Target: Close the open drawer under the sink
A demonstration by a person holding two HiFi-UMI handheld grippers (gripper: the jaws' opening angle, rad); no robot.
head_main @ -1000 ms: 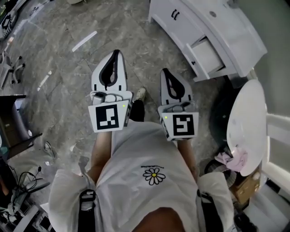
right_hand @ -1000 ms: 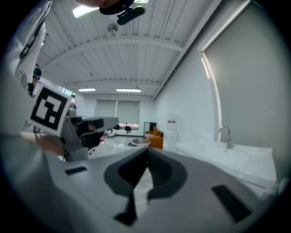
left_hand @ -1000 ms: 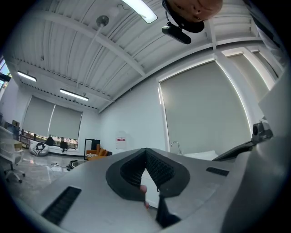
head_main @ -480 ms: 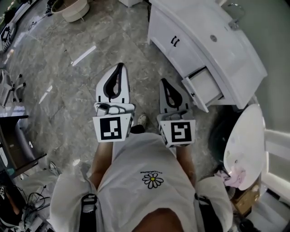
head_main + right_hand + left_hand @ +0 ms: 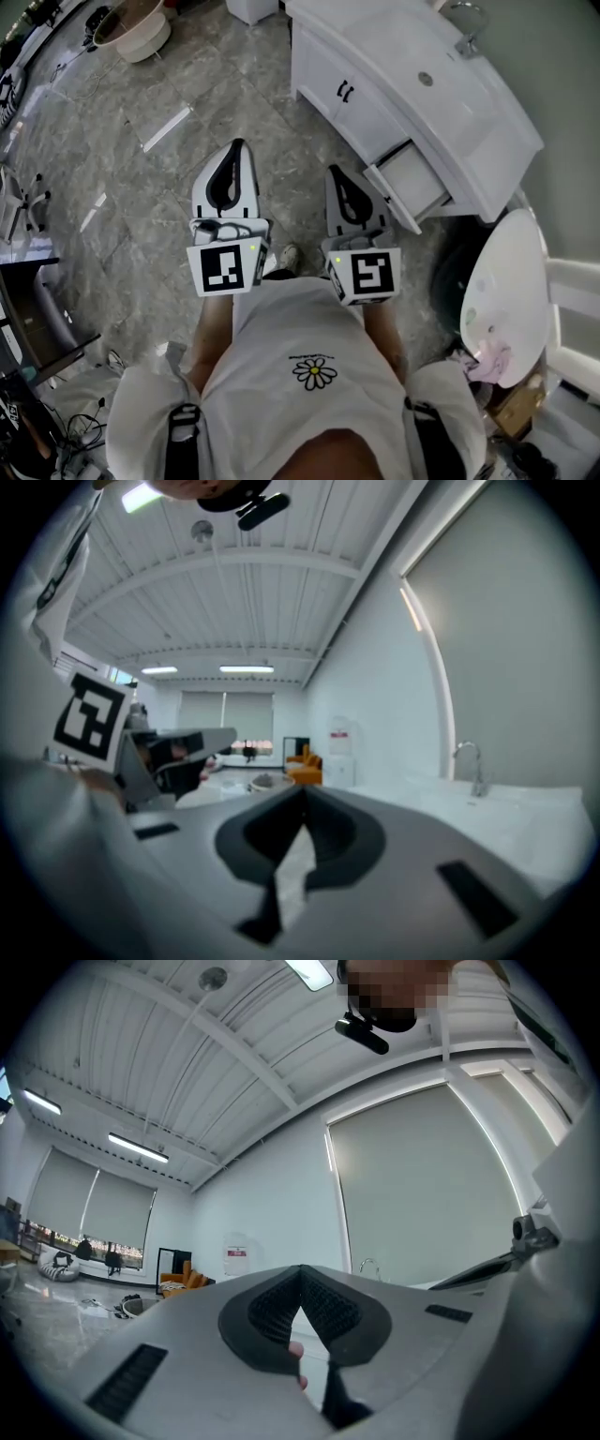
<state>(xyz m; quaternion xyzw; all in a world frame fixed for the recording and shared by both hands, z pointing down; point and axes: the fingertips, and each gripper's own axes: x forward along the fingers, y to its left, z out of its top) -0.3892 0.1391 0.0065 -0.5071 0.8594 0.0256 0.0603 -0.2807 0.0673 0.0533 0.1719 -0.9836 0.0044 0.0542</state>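
Nearby, drawer stood open, untouched.
Left tool and right tool were pressed together, empty; right one should push its front squarely.

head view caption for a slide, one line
Left hand-held gripper and right hand-held gripper, both shut, held near the white sink cabinet with its drawer open.

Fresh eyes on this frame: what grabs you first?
The two grippers, left and right, sit side by side at centre over the grey floor, both shut and empty. At upper right, the white vanity has one drawer standing open, just ahead and to the right of the right gripper.
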